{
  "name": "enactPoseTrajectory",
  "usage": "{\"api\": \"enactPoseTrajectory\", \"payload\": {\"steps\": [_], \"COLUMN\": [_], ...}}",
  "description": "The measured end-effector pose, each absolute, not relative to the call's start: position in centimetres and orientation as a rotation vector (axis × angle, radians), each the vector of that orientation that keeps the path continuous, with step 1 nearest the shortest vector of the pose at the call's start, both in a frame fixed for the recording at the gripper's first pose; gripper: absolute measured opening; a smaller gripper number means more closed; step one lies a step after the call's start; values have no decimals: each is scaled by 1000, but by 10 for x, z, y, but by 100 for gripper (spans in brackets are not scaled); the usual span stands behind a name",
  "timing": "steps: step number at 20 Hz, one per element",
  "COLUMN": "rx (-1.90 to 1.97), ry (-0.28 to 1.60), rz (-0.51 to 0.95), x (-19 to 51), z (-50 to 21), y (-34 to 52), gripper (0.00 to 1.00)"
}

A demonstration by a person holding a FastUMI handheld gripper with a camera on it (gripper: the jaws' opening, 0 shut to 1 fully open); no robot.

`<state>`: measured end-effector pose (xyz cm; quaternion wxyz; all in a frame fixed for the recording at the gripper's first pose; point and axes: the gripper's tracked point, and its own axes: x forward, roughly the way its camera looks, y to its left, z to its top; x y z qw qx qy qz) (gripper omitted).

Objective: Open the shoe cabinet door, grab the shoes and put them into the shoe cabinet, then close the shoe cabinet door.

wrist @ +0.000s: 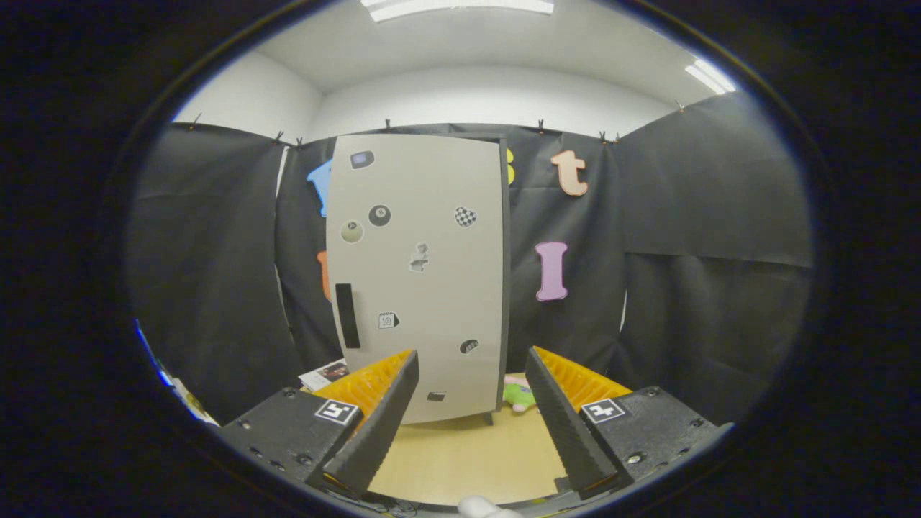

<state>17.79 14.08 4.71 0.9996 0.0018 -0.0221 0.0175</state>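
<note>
Pale shoe cabinet point(421, 277) stands upright beyond the fingers, door shut (stickers dotted across).

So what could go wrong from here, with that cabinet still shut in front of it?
The shoe cabinet stands closed beyond the open gripper, which holds nothing. Its dark handle is a slim strip near the door's edge, off to the side of the fingers, so a straight approach may miss it or slip off. A soft toy lies on the floor beside the cabinet's foot and might get bumped.

- The shoe cabinet door point(421, 280) is seen as pale beige, dotted with small stickers, one checkered.
- Its handle point(347, 315) is black.
- The floor point(468, 460) is light wood-toned.
</note>
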Motion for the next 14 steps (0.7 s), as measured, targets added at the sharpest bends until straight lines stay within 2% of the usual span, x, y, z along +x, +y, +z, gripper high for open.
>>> {"api": "enactPoseTrajectory", "payload": {"steps": [14], "rx": [4], "ry": [-32], "rz": [53], "x": [168], "z": [39], "y": [152], "gripper": [98]}}
